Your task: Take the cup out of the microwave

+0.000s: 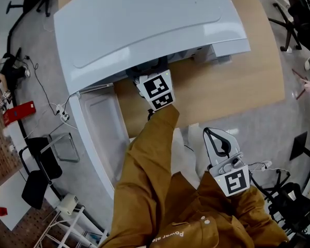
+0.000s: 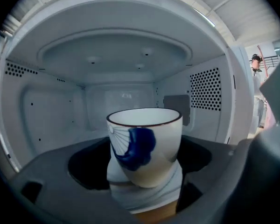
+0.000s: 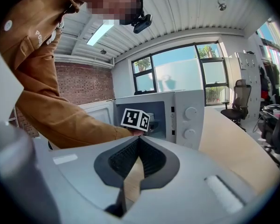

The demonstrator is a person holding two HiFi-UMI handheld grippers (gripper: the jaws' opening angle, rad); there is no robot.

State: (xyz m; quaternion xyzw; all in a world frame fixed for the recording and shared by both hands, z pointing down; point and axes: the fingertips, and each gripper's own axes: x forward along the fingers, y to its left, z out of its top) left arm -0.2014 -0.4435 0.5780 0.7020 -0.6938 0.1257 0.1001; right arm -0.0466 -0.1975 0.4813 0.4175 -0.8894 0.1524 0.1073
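– Fingers (image 2: 42, 190) of the left gripper (image 2: 144, 171): condition?
– Released. They are spread wide inside the microwave (image 2: 51, 106), 1 on each side of the cup (image 2: 144, 139), neither pressing it. The cup stands upright on the cavity floor.
– Right gripper (image 3: 139, 146)?
– Fingers clenched tip to tip, nothing between them. It is well apart from the microwave, short of the bench (image 1: 237, 81).

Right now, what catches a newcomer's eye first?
A white cup with a blue motif stands inside the open microwave, between the open jaws of the left gripper. The person's brown sleeve reaches toward it, while the right gripper hangs back, shut.
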